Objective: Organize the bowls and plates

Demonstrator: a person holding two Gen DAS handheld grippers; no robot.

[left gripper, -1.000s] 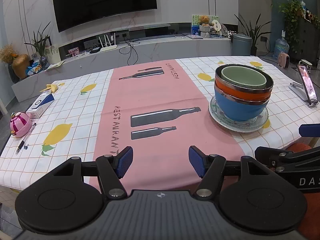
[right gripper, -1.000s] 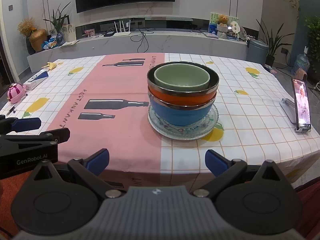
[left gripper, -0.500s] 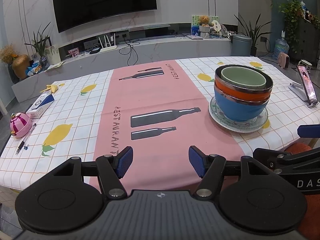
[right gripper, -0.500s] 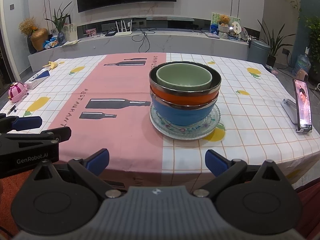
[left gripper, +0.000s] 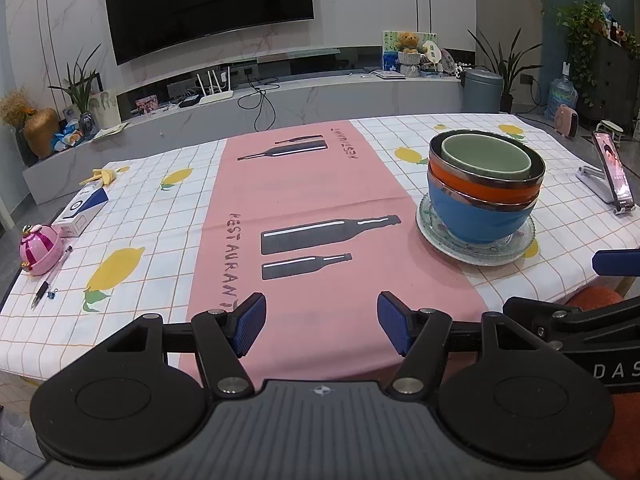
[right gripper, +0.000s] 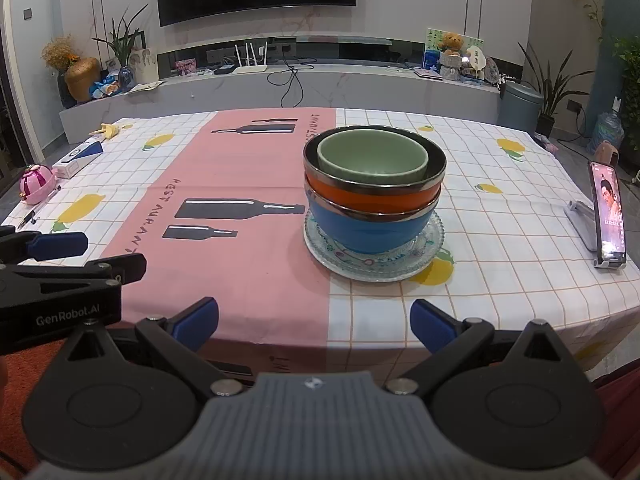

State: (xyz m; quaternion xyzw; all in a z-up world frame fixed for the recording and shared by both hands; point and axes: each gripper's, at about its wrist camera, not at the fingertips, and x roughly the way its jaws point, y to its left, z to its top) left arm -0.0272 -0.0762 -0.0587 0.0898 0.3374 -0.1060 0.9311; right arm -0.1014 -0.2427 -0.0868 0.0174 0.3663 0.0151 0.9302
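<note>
bowl stack (right gripper: 374, 188) drew slightly nearer; right gripper (right gripper: 314, 322) and left gripper (left gripper: 320, 322) both spread, empty

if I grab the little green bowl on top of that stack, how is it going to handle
The green bowl looks like glazed ceramic, so probably slick under the pads and breakable if dropped. It sits loose inside the orange bowl, off to one side, so it should lift free easily. The stack on the glass plate is tall; a sideways nudge might shift it all.

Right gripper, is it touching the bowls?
Apart. The right wrist view shows the open right gripper at the table's edge, with bare tablecloth before the bowls.
</note>
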